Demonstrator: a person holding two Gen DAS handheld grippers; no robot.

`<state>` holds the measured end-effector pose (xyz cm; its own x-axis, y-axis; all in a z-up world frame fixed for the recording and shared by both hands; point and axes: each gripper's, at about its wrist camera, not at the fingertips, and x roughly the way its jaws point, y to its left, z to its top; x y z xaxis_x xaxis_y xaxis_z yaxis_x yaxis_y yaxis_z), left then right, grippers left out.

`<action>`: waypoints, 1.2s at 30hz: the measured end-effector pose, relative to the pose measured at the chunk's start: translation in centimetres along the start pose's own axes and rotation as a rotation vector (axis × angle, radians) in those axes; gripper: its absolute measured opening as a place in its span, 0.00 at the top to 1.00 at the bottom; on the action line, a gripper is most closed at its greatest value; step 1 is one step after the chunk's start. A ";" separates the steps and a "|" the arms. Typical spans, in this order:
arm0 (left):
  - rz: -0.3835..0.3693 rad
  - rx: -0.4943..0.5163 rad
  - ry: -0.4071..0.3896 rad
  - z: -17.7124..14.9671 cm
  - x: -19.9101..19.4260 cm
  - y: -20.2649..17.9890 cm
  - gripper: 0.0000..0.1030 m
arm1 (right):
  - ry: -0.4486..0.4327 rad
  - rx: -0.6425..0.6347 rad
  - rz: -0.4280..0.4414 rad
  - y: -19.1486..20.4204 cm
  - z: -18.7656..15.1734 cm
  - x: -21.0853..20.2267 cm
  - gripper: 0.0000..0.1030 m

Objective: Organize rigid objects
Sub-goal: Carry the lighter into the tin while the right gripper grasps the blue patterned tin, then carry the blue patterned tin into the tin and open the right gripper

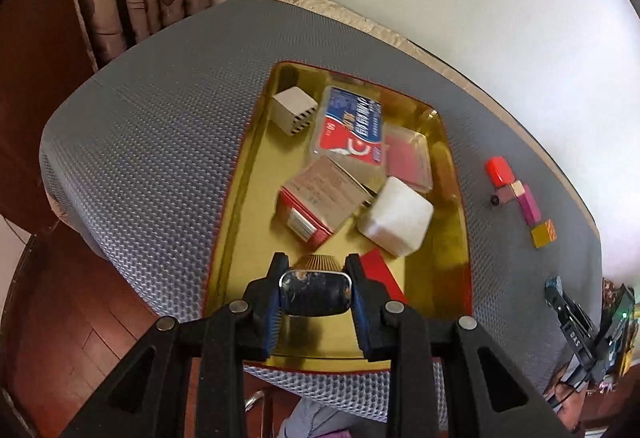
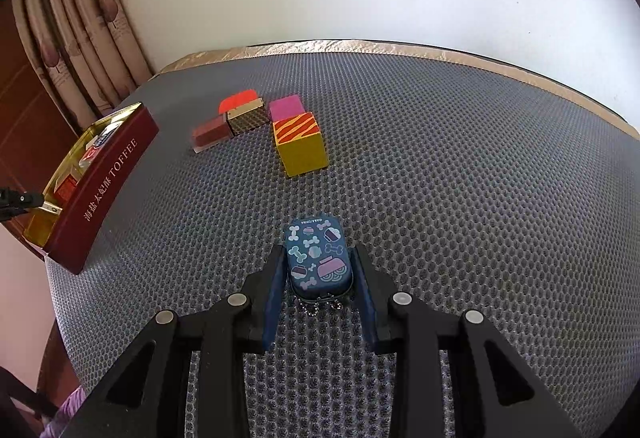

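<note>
Left gripper (image 1: 316, 278) clamps a dark metal-rimmed object (image 1: 316, 294) above the near end of the gold tin (image 1: 248, 174) — lower it onto bare floor there, clear of the red card (image 1: 382, 272), then release. Right gripper (image 2: 320, 278) brackets the blue patterned case (image 2: 318, 260) on the grey mat (image 2: 480, 198); pads look near touching, grip can't be confirmed. Tin is crowded: white cube (image 1: 396, 216), vented white box (image 1: 294, 110), blue-red packet (image 1: 352, 128). Loose coloured blocks (image 2: 300, 142) sit well beyond the case.
</note>
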<state>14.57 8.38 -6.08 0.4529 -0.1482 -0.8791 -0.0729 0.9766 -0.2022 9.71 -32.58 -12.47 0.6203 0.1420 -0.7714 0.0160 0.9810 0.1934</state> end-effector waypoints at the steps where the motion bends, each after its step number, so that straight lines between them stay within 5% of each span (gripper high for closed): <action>1: 0.000 0.000 -0.004 0.1 -0.2 0.1 0.71 | 0.001 -0.001 0.000 0.0 0.0 0.0 0.70; 5: -0.045 0.008 -0.011 0.0 -1.4 0.0 0.64 | 0.001 -0.002 0.000 0.0 0.0 0.0 0.70; 8: 0.002 0.033 -0.070 0.5 -2.4 -0.3 0.59 | 0.001 -0.002 0.000 0.0 0.0 0.1 0.70; 14: -0.033 -0.011 -0.102 1.4 -4.0 -0.2 0.59 | 0.001 -0.001 -0.001 0.1 0.0 0.1 0.70; 27: 0.016 -0.032 -0.159 -7.4 -6.3 0.6 0.59 | 0.017 -0.053 -0.005 1.4 0.0 0.0 0.70; 36: 0.118 0.057 -0.237 -8.9 -6.9 -0.2 0.59 | -0.013 -0.046 0.060 4.6 1.1 -2.6 0.70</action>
<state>3.53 7.78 -3.77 0.6400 0.0011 -0.7684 -0.0904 0.9932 -0.0739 9.00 -28.58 -8.91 0.6295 0.1993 -0.7510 -0.0574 0.9758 0.2109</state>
